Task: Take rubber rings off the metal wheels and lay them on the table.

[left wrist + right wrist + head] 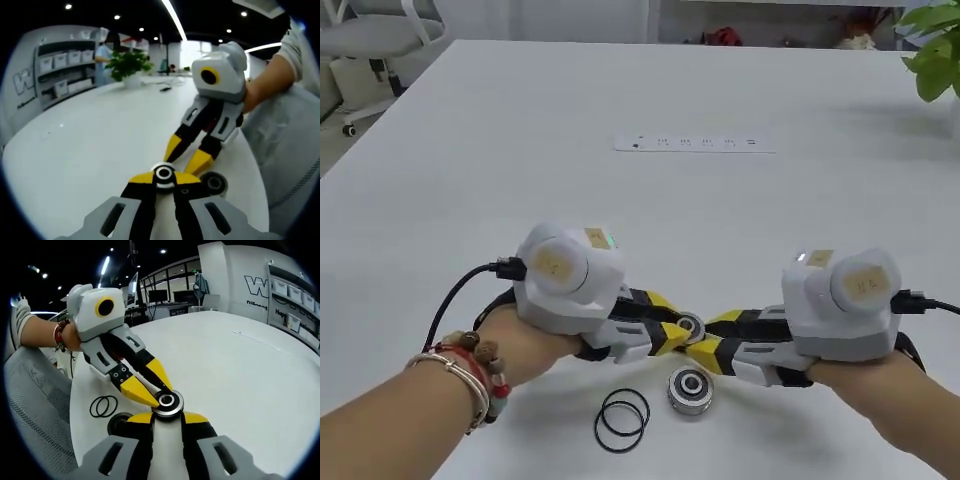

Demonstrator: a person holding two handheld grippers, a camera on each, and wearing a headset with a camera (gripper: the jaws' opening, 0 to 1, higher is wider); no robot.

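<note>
Steel-grey, the metal wheel [690, 326] is hanging just above the table [620, 100], held from both sides: your left gripper [673, 335] is pinching its rim, and your right gripper [710, 346] is clamping it from the opposite side. Two rubber rings [622, 418] are lying loose on the table, just beside a second wheel [691, 389].

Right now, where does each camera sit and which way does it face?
Head view: on the person's head, facing forward and down at the table; both arms, left gripper and right gripper show.
Left gripper view: on the left gripper, facing along its jaws at the right gripper and its hand.
Right gripper view: on the right gripper, facing the left gripper and a braceleted wrist.
Shared: all three see the metal wheel between the grippers; head and right gripper views share the rubber rings.
</note>
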